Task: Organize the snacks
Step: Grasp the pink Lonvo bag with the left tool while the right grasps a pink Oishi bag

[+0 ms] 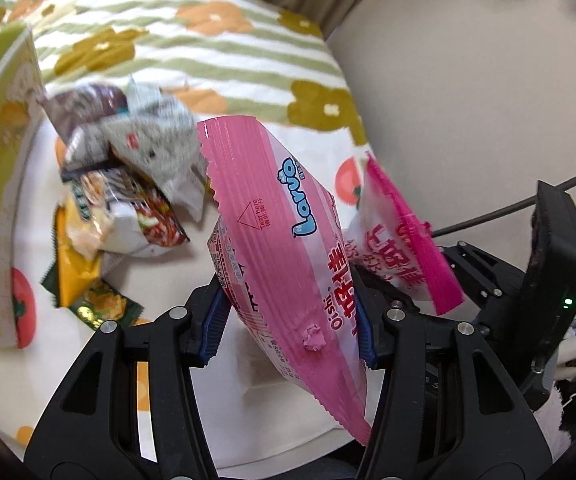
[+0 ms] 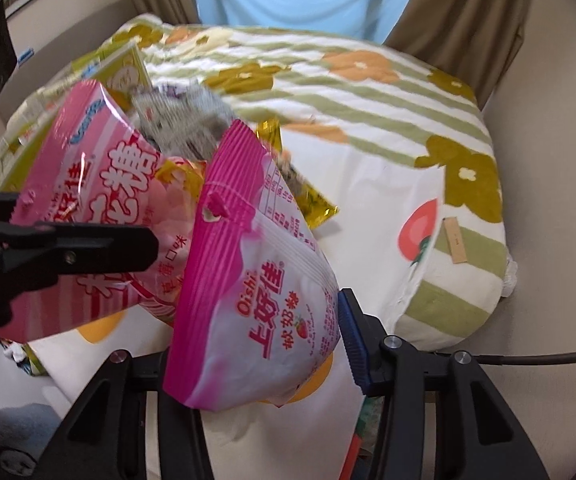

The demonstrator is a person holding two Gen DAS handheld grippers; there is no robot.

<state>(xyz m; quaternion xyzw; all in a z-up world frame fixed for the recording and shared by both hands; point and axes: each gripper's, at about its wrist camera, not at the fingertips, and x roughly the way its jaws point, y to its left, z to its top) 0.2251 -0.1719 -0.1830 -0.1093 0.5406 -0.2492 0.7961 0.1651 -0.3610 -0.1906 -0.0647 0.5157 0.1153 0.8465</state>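
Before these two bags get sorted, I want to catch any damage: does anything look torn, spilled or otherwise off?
Nothing looks spilled. The light pink bag in the left tool has a crumpled, pushed-out hang hole. The magenta-edged bag in the right tool has a torn flap at its hole. The remaining snack packets lie in a jumbled heap.

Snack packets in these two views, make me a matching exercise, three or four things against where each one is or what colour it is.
Things:
1. pale pink packet
2. magenta-edged packet
3. grey crumpled packet
4. floral blanket

States:
A. lying in the snack pile
B. held in the left hand-held gripper
C. white with green stripes
D. held in the right hand-held gripper

Pairs: 1-B, 2-D, 3-A, 4-C
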